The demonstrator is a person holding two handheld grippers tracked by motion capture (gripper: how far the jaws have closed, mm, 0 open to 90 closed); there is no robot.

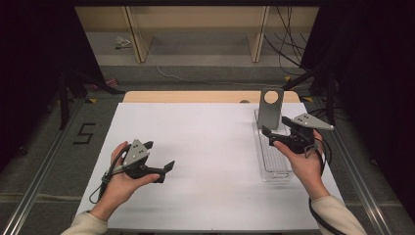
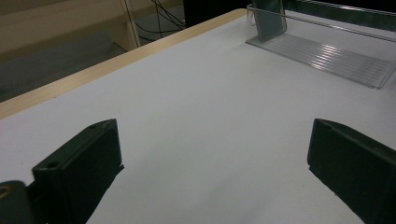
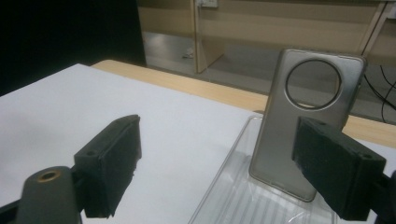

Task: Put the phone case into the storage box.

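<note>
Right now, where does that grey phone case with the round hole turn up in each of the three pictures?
High view: the phone case stands upright at the far end of the clear tray, right of centre, just beyond the right gripper.
Left gripper view: it stands at the top edge, right of centre, partly cut off.
Right gripper view: it stands large, right of centre, leaning in the tray.
Shared landmark: the ribbed clear tray on the white table.

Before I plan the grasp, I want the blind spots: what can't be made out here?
- Phone case: its lower right is hidden by the right gripper jaw, right gripper view.
- Clear tray: its near end is cut off by the frame edge, left gripper view.
- What props the case upright: cannot tell.
</note>
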